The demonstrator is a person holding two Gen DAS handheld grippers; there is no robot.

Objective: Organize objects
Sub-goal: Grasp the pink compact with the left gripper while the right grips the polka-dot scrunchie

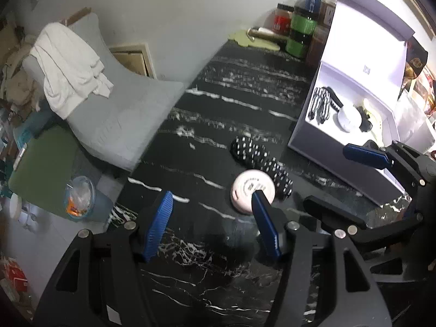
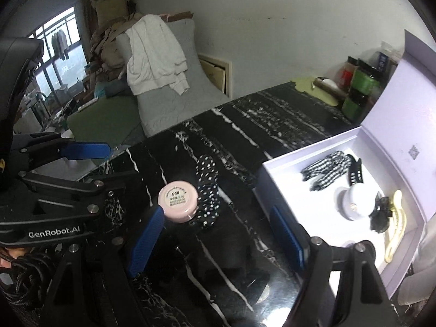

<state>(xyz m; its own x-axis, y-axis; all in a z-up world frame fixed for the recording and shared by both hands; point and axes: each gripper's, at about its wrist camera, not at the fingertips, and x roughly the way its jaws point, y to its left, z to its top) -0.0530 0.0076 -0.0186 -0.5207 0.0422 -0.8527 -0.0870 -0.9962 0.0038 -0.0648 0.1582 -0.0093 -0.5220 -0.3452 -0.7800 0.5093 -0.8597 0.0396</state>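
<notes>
A small pink jar (image 1: 246,192) lies on its side on the black marble table (image 1: 218,125), touching a black polka-dot scrunchie (image 1: 256,158). The jar (image 2: 178,200) and the scrunchie (image 2: 207,190) also show in the right wrist view. An open lilac box (image 2: 275,163) at the right holds a gingham hair tie (image 2: 327,169), a black claw clip (image 2: 355,173), a white jar (image 2: 354,203), a black bow (image 2: 380,216) and a yellow clip (image 2: 396,234). My left gripper (image 1: 212,204) is open and empty, just short of the jar. My right gripper (image 2: 218,218) is open and empty, above the table between jar and box.
Jars and bottles (image 1: 302,24) and a pale green mat (image 1: 253,41) stand at the table's far end by the wall. A grey chair (image 1: 114,114) with a white towel (image 1: 68,65) and a green stool (image 1: 43,169) stand left of the table. The box (image 1: 313,128) lid stands upright.
</notes>
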